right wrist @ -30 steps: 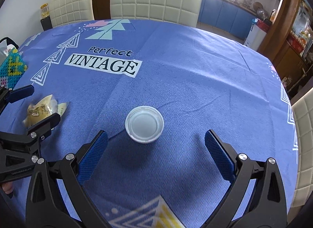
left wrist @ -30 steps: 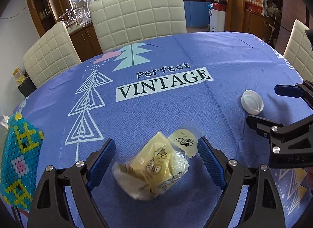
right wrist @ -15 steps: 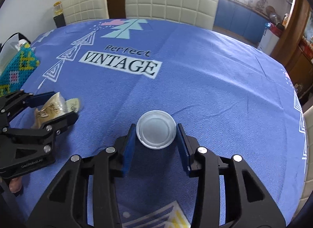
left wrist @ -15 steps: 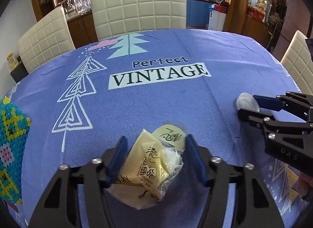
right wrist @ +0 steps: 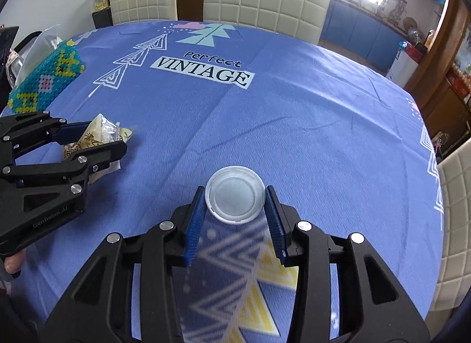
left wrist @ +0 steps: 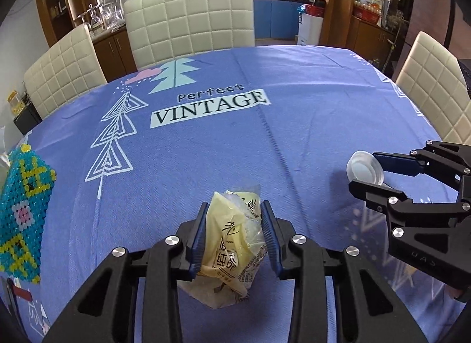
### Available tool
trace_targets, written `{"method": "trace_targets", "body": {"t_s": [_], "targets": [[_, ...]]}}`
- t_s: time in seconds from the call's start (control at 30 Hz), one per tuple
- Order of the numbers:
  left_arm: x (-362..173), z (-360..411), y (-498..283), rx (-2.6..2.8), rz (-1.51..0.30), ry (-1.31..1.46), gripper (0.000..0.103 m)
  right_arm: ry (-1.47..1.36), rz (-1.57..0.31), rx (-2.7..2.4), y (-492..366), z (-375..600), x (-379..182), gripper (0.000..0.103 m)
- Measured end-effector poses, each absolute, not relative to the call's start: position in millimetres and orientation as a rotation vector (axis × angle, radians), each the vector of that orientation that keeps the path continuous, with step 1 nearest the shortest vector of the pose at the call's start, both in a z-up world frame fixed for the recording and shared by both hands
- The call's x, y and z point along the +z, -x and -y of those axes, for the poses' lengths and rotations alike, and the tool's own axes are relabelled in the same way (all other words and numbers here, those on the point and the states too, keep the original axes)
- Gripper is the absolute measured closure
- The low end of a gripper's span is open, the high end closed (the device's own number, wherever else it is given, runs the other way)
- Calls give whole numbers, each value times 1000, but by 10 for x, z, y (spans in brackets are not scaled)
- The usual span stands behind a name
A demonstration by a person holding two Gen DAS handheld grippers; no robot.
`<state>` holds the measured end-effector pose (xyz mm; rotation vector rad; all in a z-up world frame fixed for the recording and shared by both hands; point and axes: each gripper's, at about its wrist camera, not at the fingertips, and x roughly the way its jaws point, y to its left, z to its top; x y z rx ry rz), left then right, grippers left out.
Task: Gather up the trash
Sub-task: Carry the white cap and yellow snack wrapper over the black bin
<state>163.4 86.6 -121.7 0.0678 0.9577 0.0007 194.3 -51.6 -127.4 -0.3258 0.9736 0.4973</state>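
The wrapper [left wrist: 232,240] is thin, crinkled film, so it could slide out of the left gripper [left wrist: 234,231] if the squeeze eases, since much of it hangs loose below and ahead of the jaws; the lid [right wrist: 235,202] is the likelier loss, a smooth round rim pinched only at two opposite edges near the tips of the right gripper [right wrist: 235,219], so a tilt or jerk might spin it free and drop it back on the worktop [right wrist: 309,125].

The left jaws stand narrow, clamped on the wrapper, which sits between them with its top poking past the tips; the right jaws are narrow too, gripping the lid across its width; from the "VINTAGE" print [left wrist: 210,107], the wrapper lies nearer the camera and the lid off to the right.
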Motion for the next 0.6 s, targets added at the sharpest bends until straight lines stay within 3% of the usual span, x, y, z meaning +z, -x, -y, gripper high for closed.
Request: {"method": "trace_targets", "body": {"t_s": [0.6], "targets": [[-721,-95,-930,-115,-871,-139,70,302,-907,352,-1091,1339,-822,61]]}}
